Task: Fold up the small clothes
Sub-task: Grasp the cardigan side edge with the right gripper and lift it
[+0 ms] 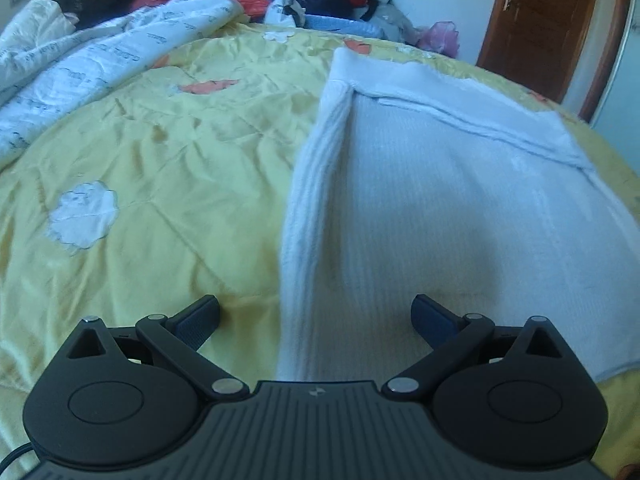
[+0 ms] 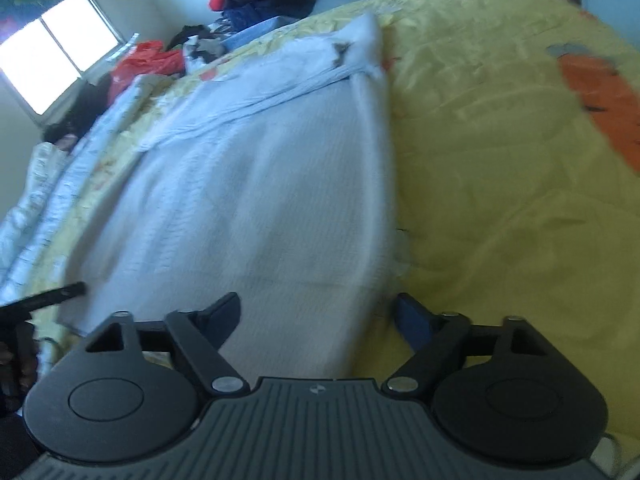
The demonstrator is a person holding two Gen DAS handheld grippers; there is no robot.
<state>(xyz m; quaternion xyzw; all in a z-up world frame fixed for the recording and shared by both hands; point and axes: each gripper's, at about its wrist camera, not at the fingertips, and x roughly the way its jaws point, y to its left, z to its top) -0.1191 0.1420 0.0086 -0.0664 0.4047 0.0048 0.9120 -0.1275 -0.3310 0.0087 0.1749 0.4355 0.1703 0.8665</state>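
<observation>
White garment [image 1: 440,208] is lying flat on yellow bedspread [image 1: 160,160], long sides already folded in. Left gripper [image 1: 316,320] is being held wide, empty, over near-left edge — right gripper [image 2: 318,316] is gaping narrower, nothing pinched, over near-right edge. Both near corners should be pinched evenly, hem carried toward 12 o'clock.

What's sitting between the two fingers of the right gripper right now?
In the right wrist view the right gripper stands open over the near right edge of the white knit garment; that edge and a strip of yellow bedspread lie between its fingers, untouched.
</observation>
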